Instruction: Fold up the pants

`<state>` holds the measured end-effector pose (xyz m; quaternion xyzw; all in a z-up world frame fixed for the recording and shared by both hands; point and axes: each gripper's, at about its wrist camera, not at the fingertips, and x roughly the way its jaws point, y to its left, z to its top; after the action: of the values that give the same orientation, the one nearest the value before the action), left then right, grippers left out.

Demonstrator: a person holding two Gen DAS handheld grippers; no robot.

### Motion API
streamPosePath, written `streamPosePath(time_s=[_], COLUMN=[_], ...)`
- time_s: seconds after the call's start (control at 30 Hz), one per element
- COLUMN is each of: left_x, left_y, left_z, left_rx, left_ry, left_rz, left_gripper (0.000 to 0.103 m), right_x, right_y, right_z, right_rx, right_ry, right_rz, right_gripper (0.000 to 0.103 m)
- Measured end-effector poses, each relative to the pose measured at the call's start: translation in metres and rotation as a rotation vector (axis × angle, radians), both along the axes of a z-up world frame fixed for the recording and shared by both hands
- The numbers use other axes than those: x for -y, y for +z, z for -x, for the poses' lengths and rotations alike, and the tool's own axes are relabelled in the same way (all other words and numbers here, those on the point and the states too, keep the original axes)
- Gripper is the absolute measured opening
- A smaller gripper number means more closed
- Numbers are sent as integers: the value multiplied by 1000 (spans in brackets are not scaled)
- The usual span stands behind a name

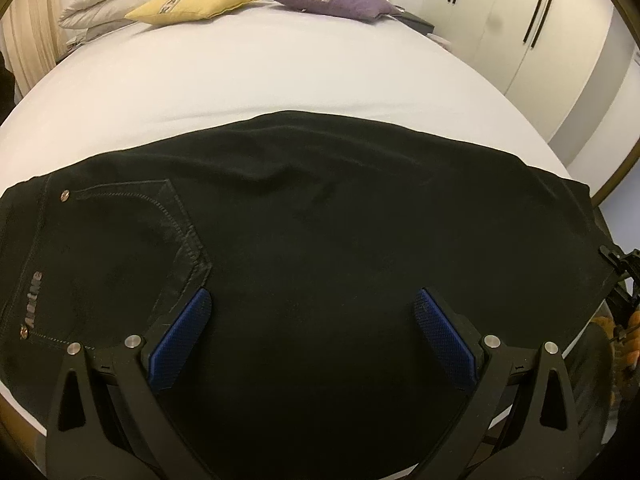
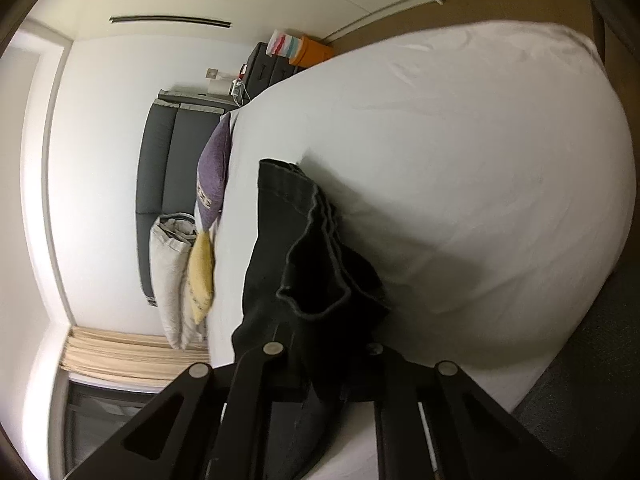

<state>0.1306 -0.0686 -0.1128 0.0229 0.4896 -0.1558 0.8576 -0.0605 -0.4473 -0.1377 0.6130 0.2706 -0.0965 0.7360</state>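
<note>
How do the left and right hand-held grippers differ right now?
The left hand-held gripper stands wide open over the black pants, blue pads apart and nothing pinched. The right hand-held gripper is shut on the pants' hem end, which bunches up from its jaws. The left looks down on flat fabric; the right view is rolled sideways, with the white bed beside it. Both have black linkage fingers.

Between the fingers lie matt black denim pants [image 1: 320, 208] with stitched seams and shiny metal rivets. The pads [image 1: 182, 336] are rough, knurled blue rubber on matt black plastic. Beyond the fingers, the sheet [image 1: 260, 80] is smooth white cloth.
</note>
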Motion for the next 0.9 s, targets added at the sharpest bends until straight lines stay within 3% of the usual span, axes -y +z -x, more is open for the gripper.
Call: streamPosePath(time_s=[0.2, 0.3, 0.43, 0.5, 0.63, 0.77, 0.9], left_x=[8, 5, -7, -13, -16, -13, 2], left_y=[-6, -4, 4, 8, 12, 6, -8], left_z=[-3, -5, -8, -11, -17, -34, -53], left_rx=[-10, -14, -28, -43, -92, -185, -328], left_ry=[-5, 0, 28, 36, 6, -19, -15], left_rz=[-23, 6, 95, 149, 278, 447, 603], left_gripper=[103, 103, 103, 103, 103, 103, 103], right_x=[-12, -41, -154, -209, -260, -267, -268], right_y=[35, 70, 120, 116, 82, 75, 80], right_z=[-10, -29, -76, -91, -102, -97, -89], right_rx=[-30, -40, 0, -1, -49, -58, -42], right_ry=[34, 120, 481, 656, 815, 841, 823], right_rz=[167, 356, 808, 934, 966, 1009, 1056], right_gripper=[10, 10, 9, 9, 9, 9, 9])
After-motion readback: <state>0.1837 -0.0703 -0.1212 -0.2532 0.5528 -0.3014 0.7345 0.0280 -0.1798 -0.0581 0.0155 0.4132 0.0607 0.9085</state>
